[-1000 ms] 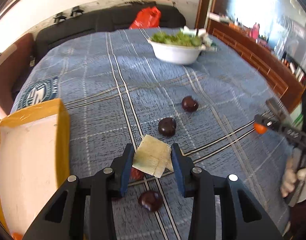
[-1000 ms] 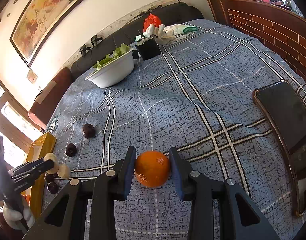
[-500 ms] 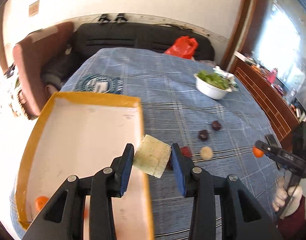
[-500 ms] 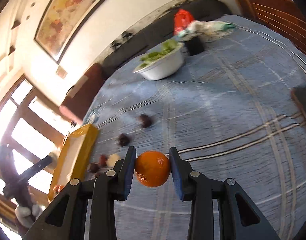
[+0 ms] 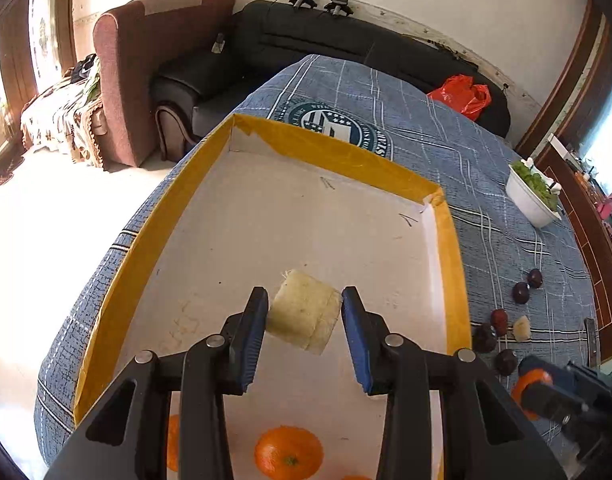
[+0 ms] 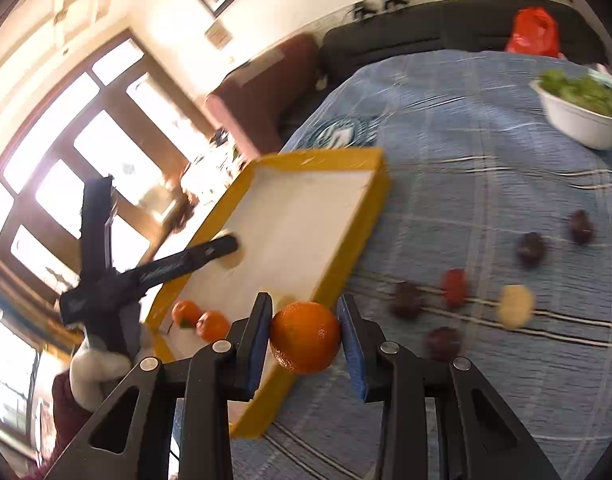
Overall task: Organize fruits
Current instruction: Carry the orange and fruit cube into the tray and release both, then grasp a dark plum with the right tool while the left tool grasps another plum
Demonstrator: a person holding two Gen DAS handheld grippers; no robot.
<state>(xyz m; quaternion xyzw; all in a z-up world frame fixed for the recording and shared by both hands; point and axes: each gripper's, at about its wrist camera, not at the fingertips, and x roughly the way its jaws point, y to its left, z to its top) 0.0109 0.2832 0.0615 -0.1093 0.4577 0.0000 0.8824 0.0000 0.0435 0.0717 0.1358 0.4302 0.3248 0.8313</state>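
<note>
Gripping a pale cut fruit chunk point(image 5: 304, 310), long axis tilted across its jaws, the left gripper point(image 5: 304, 330) hangs over the yellow-rimmed tray point(image 5: 346, 156), while only the right wrist view shows the right gripper point(image 6: 305, 338) clamping an orange point(image 6: 305, 337) at the tray's edge.

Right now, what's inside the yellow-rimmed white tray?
Inside the yellow-rimmed white tray, two whole oranges lie near its close end. The left gripper hides part of the floor.

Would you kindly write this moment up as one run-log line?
left gripper: holds pale fibrous chunk over yellow-rimmed white tray | right gripper: holds round orange near tray edge | loose: dark plums
</note>
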